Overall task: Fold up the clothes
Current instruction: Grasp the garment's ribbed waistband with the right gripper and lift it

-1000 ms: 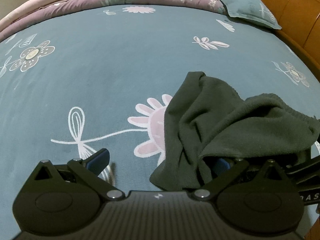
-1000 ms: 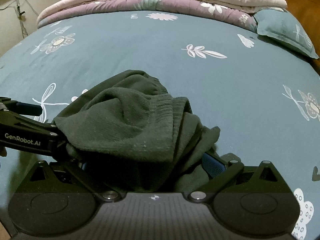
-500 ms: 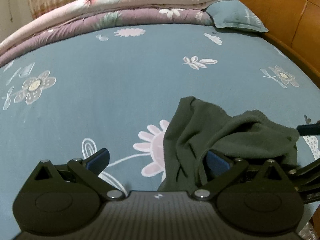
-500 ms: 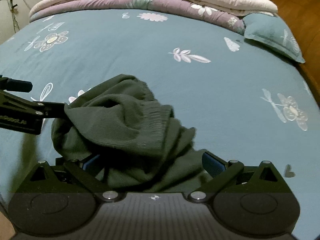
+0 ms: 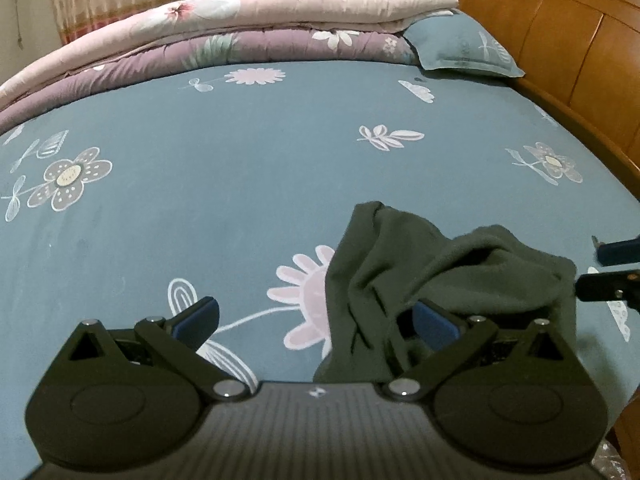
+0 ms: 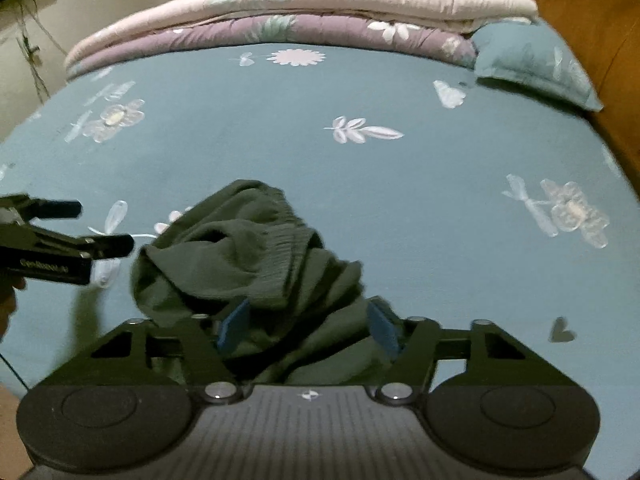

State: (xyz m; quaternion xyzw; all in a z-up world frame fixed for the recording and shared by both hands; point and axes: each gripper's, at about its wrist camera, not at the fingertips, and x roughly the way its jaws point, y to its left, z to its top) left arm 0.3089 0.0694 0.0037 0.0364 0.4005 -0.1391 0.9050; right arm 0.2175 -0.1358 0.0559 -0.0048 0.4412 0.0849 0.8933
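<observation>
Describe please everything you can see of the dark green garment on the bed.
The dark green garment is a soft, fleecy-looking knit with a ribbed, gathered band along one edge. It lies crumpled, not yet folded, on the blue flowered bed sheet, partly covering a pink flower print. The right gripper has cloth between its closing jaws. The left gripper is open; the cloth drapes over only its right finger.

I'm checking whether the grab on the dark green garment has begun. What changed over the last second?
Both grippers rose. The right gripper, wide open before, is closing its jaws around the bunched dark green garment. The left gripper stayed wide open, its right finger under a fold. The garment remains crumpled on the bed sheet.
</observation>
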